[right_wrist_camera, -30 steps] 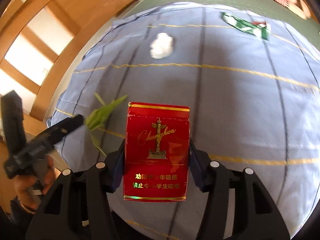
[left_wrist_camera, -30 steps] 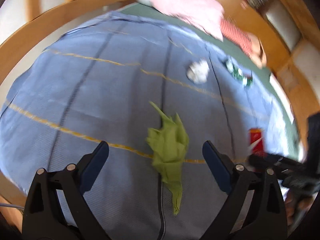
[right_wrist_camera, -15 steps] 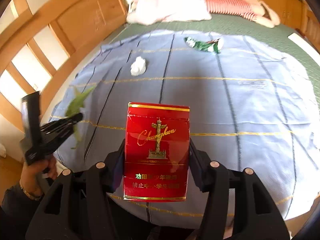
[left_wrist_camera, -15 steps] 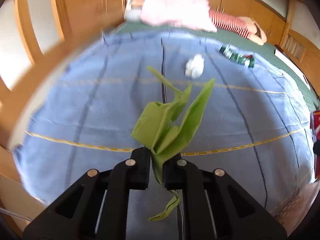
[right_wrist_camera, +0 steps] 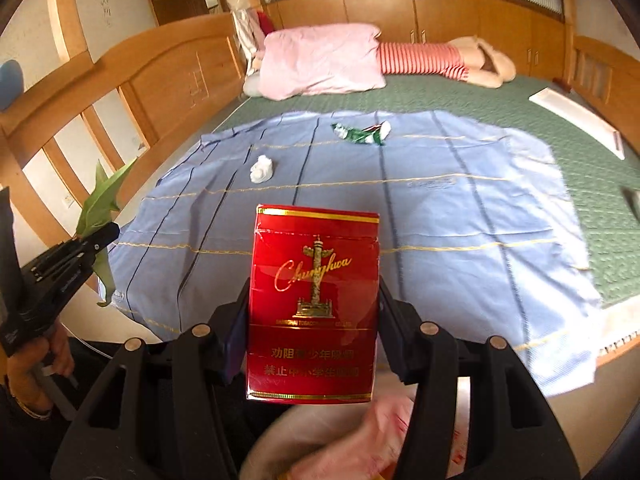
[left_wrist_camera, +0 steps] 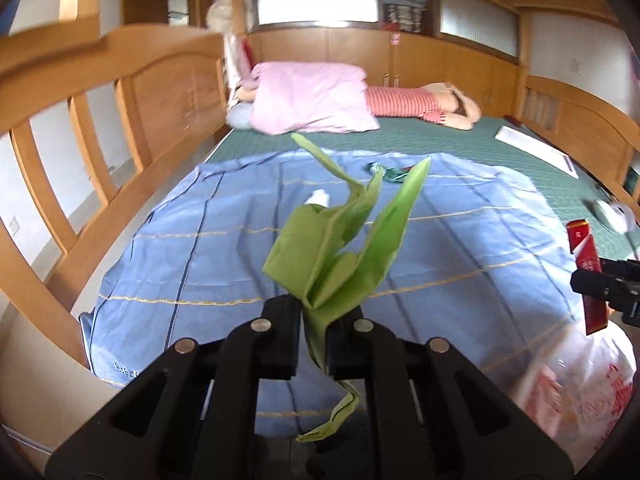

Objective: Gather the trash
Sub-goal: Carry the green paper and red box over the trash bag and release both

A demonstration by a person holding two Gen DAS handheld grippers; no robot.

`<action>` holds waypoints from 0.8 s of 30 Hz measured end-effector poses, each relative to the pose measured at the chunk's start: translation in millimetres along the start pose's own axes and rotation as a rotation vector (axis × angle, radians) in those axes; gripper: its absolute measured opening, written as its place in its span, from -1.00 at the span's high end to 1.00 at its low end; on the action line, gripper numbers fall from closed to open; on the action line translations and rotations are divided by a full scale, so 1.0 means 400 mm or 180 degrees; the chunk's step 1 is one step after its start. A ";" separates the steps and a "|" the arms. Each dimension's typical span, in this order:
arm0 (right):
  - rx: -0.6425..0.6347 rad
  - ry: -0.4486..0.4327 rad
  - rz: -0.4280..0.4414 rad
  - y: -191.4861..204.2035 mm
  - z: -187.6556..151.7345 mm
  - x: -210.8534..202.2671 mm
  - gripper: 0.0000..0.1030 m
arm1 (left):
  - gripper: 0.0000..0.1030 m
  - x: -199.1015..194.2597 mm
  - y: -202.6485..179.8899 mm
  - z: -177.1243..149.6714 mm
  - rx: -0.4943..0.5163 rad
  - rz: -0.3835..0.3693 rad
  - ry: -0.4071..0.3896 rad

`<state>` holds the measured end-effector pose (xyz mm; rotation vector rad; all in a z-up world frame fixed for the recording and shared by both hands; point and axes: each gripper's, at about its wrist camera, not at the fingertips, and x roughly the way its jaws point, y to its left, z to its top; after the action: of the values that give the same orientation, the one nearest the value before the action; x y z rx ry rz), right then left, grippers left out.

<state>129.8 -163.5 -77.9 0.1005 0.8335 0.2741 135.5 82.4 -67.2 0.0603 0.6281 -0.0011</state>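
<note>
The right gripper (right_wrist_camera: 312, 320) clamps an upright red cigarette pack (right_wrist_camera: 314, 304), long axis vertical. The left gripper (left_wrist_camera: 314, 332) pinches green paper (left_wrist_camera: 340, 248) pointing up over the bed's foot edge; beyond, the blue sheet (right_wrist_camera: 460, 208) carries a white wad (right_wrist_camera: 262, 169).

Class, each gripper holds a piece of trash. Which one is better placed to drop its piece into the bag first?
Right. The right gripper holds the cigarette pack directly above the plastic bag; the left gripper, holding green paper, is beside it.
</note>
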 end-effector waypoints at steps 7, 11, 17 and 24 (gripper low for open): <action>0.0173 -0.0034 -0.0207 -0.076 -0.105 -0.118 -0.09 | 0.79 -0.128 -0.101 -0.010 0.0214 -0.0246 -0.0187; 0.0311 0.0132 -0.0369 -0.126 -0.180 -0.133 -0.09 | 0.79 -0.178 -0.158 -0.023 0.0348 -0.0438 -0.0234; 0.0502 0.0470 -0.0346 -0.168 -0.265 -0.118 -0.32 | 0.79 -0.213 -0.237 -0.045 0.0566 -0.0674 -0.0227; 0.1039 -0.0062 -0.0403 -0.252 -0.247 -0.218 -0.46 | 0.79 -0.213 -0.318 -0.081 0.0881 -0.1149 -0.0086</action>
<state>20.8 -286.4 -101.3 0.3536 0.8564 0.0162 45.0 -44.3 -50.3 0.2133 0.6017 -0.4378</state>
